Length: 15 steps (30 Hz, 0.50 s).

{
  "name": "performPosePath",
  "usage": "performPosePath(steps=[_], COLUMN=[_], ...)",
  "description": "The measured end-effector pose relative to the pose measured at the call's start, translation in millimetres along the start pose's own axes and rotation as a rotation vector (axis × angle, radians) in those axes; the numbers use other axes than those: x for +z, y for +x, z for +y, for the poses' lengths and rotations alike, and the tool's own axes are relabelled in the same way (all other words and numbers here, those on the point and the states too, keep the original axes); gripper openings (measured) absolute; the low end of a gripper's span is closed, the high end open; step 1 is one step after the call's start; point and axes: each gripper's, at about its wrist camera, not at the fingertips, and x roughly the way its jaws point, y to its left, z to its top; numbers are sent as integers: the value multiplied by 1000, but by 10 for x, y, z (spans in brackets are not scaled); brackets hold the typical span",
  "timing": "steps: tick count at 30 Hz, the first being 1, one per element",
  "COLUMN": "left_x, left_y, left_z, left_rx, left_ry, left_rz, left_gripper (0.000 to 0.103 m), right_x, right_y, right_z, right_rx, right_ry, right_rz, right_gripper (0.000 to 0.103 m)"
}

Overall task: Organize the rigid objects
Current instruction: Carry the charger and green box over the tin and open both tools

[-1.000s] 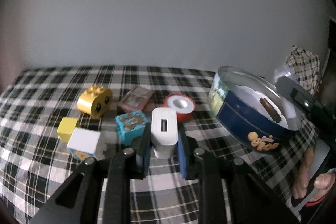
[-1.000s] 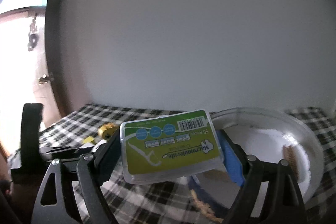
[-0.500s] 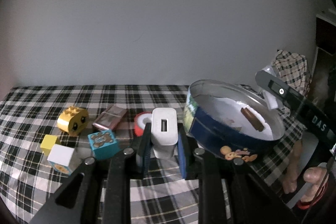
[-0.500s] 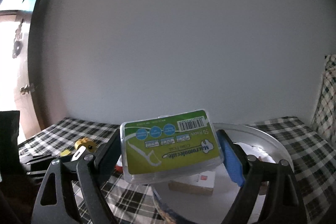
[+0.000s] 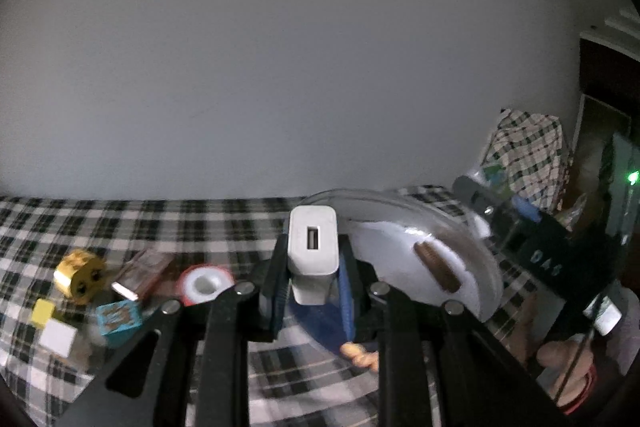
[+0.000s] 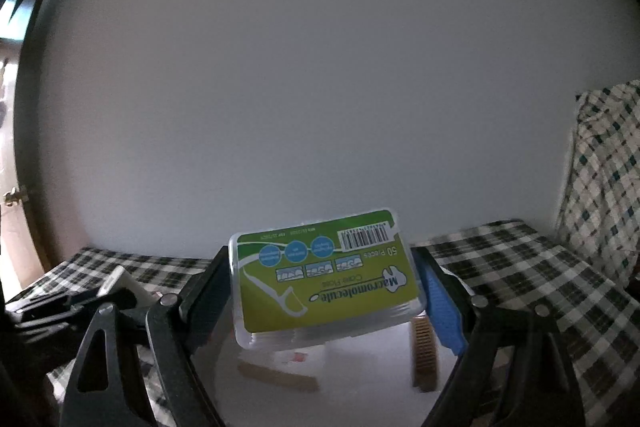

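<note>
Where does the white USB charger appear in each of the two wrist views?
Left wrist: white USB charger at centre, clamped between the left gripper's fingers.
Right wrist: at the left edge, partly hidden.
Shared landmark: round tin with the brown comb inside.

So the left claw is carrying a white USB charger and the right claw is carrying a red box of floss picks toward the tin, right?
Not quite: the box of floss picks has a green label, not a red one, as the right wrist view shows. The rest holds: the left claw grips the white USB charger, the right claw grips the box, and both are at the tin.
</note>
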Motion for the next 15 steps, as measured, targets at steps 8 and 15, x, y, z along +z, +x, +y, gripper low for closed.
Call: performPosePath(steps=[8, 15], left_x=[143, 180], left_y=[287, 540], left_z=[-336, -562], left_rx=[-44, -64], left_ry=[11, 26], left_rz=[0, 26], left_gripper=[20, 20], right_x=[66, 118], right_y=[110, 269], right_z=[-454, -791], right_rx=[-88, -123], right_ry=[50, 94], right_rz=[8, 44], right_gripper=[88, 88])
